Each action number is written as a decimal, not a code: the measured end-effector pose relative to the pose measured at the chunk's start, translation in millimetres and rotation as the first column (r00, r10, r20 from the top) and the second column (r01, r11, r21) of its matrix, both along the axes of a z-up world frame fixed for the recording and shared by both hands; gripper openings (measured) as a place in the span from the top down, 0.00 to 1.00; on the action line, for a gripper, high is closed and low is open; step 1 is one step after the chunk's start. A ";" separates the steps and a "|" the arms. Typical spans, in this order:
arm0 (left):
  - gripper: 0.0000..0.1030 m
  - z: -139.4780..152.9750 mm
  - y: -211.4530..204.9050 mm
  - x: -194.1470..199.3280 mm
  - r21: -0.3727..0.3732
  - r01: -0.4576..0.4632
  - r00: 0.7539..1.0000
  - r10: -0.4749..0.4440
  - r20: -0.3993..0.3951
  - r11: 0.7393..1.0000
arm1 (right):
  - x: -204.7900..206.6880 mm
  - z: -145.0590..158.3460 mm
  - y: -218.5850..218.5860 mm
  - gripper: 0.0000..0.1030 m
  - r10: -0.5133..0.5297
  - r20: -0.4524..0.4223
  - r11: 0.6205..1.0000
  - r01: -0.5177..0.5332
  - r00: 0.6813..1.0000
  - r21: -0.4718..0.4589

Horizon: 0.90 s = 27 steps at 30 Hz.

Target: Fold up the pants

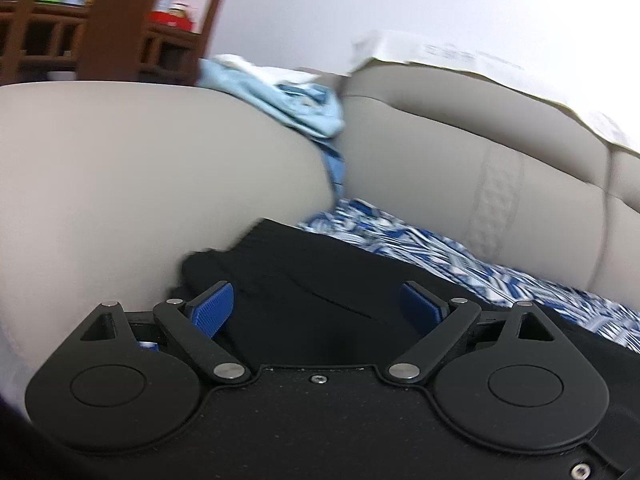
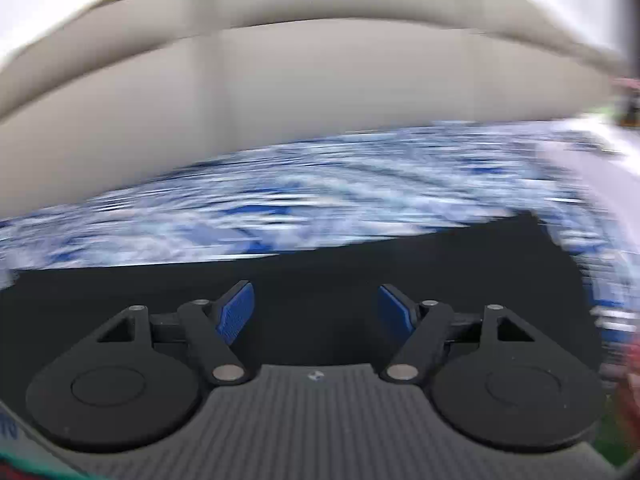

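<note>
I see a beige sofa (image 1: 460, 152) filling most of both views, its backrest rising behind a blue-and-white patterned cover (image 1: 420, 248) spread over the seat. The black pants (image 1: 320, 276) lie flat on that cover, with their bunched end pushed up against the sofa's left armrest (image 1: 120, 180). In my right wrist view the pants (image 2: 360, 256) stretch as a wide dark band across the blurred cover (image 2: 280, 200), just in front of the tool. A light blue cloth (image 1: 296, 108) is draped in the gap between armrest and backrest. On top of the backrest lies a white printed sheet (image 1: 460, 54); I cannot read it. My left gripper (image 1: 318, 306) hangs low over the pants with its blue-padded fingers (image 1: 214, 308) spread wide and nothing between them. My right gripper (image 2: 316, 308) is likewise low over the pants, fingers (image 2: 236, 316) apart, gripping nothing.
</note>
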<state>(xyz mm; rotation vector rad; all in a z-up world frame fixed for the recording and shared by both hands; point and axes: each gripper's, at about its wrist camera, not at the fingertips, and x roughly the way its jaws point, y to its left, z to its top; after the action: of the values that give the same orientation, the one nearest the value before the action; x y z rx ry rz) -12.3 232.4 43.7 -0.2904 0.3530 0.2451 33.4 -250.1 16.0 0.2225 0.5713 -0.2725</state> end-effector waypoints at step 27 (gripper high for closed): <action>0.14 -26.9 -1.2 29.9 0.010 0.072 0.953 -0.065 -0.295 0.997 | 151.9 -26.3 235.3 0.28 0.505 -0.130 0.852 -0.516 0.853 -0.081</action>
<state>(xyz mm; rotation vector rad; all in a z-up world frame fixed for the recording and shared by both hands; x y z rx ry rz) 17.5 231.2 16.8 -0.2204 0.6543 0.2238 185.3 -14.7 -10.3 -0.0612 0.6956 0.2060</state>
